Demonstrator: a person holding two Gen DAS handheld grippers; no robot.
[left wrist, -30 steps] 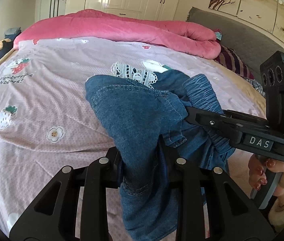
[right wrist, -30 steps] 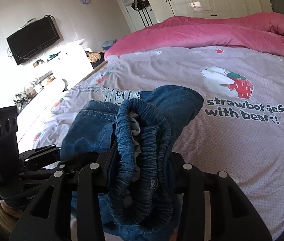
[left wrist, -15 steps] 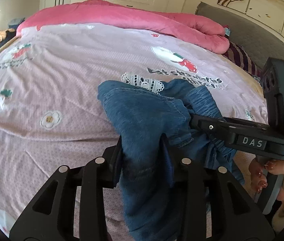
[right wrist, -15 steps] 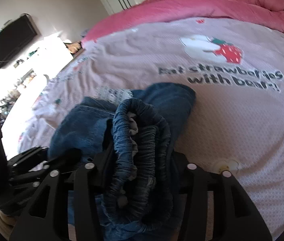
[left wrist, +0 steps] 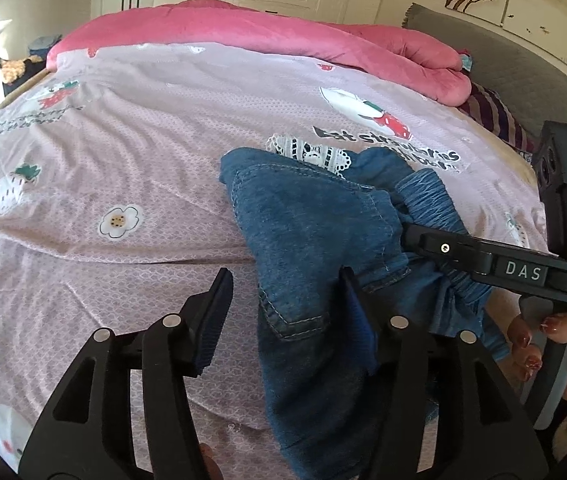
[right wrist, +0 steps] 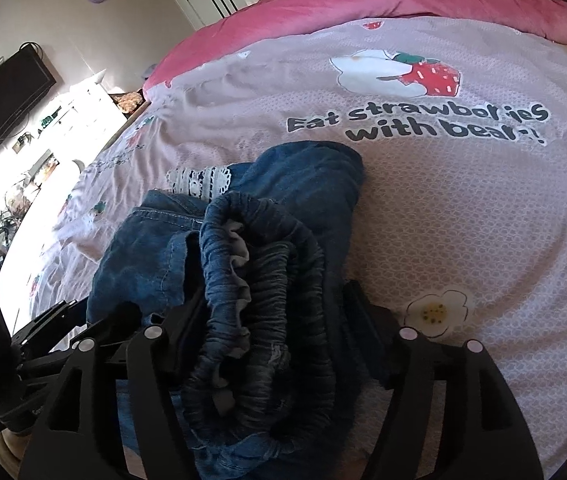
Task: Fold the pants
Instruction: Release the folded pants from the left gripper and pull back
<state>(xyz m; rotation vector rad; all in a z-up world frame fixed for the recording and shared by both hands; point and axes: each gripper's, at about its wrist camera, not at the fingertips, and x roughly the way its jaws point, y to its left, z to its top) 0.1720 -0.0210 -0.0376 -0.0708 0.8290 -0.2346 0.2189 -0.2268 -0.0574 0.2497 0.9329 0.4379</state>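
Observation:
Blue denim pants [left wrist: 307,220] lie bunched on the pink strawberry bed sheet [left wrist: 143,140], with a white lace trim [left wrist: 311,152] at their far edge. My left gripper [left wrist: 285,296] is opening; a denim fold lies against its right finger and a gap shows beside the left finger. My right gripper [right wrist: 267,312] is opening too, with the gathered elastic waistband [right wrist: 255,264] bulging loosely between its fingers. Seen from the left wrist, the right gripper [left wrist: 483,256] comes in from the right, held by a hand [left wrist: 543,344].
A pink quilt [left wrist: 243,28] is piled along the far side of the bed. A striped pillow [left wrist: 491,112] and a grey headboard [left wrist: 503,60] are at the right. A wall TV [right wrist: 7,92] and a cluttered white cabinet [right wrist: 83,104] stand beyond the bed's left edge.
Both pairs of jaws have spread apart from a tight grip on the denim. Both grippers sank toward the bed, and the pants now rest on the sheet.

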